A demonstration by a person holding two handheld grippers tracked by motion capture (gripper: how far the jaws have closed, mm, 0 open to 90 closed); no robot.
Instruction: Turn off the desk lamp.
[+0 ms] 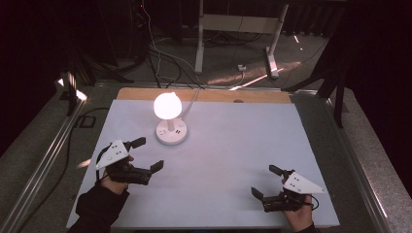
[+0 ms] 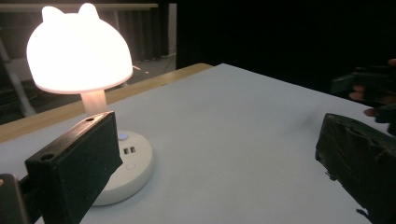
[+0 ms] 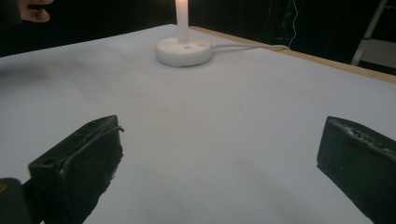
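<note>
- The left gripper (image 1: 146, 154) sits near the table's (image 1: 252, 145) left edge with its jaws spread wide and nothing between them; the lamp's base is just beyond them.
- The lamp (image 1: 168, 119), lit and upright, stands on the white table top toward the far left, just ahead of that gripper. Its glowing dome (image 2: 78, 51) has two small ears (likely soft or thin plastic, and probably warm), so I would not squeeze it.
- The round white base (image 2: 128, 170) looks stiff and smooth, with ports and a small button; the slim stem (image 3: 182, 21) above it seems the surest place to pinch. A cord (image 3: 243, 46) trails from the base and would drag.
- The right gripper (image 1: 267, 180) rests well apart at the near right, jaws likewise wide and empty.
</note>
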